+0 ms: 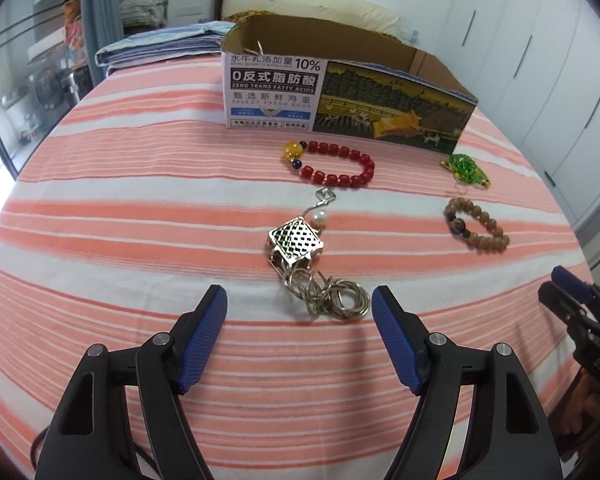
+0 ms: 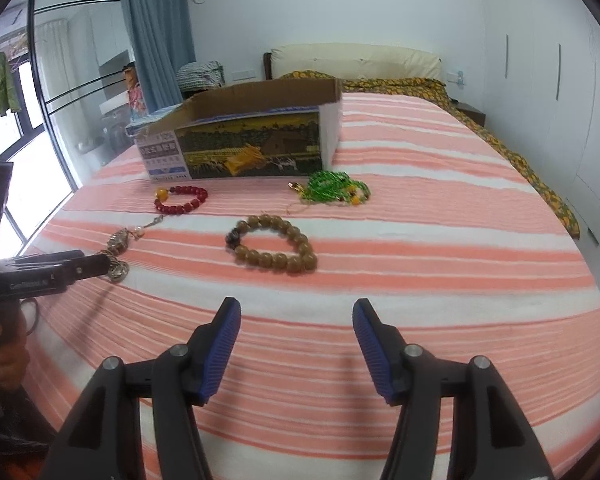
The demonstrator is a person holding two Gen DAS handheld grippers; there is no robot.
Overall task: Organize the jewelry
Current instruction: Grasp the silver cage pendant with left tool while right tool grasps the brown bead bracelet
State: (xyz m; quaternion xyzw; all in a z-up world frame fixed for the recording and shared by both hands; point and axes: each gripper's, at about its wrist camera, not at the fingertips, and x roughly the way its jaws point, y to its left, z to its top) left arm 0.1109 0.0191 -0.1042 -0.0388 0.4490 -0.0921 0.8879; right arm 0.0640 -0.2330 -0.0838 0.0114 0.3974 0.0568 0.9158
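Oddly, the cardboard box [image 1: 340, 92] hides its contents behind tall walls.

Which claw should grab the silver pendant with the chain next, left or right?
Left. The left claw is open, directly in front of the silver pendant; its chain lies between the fingertips. The right claw faces the brown bead bracelet.

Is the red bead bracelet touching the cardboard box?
Apart. The left wrist view shows striped bedsheet between the red bead bracelet and the cardboard box.
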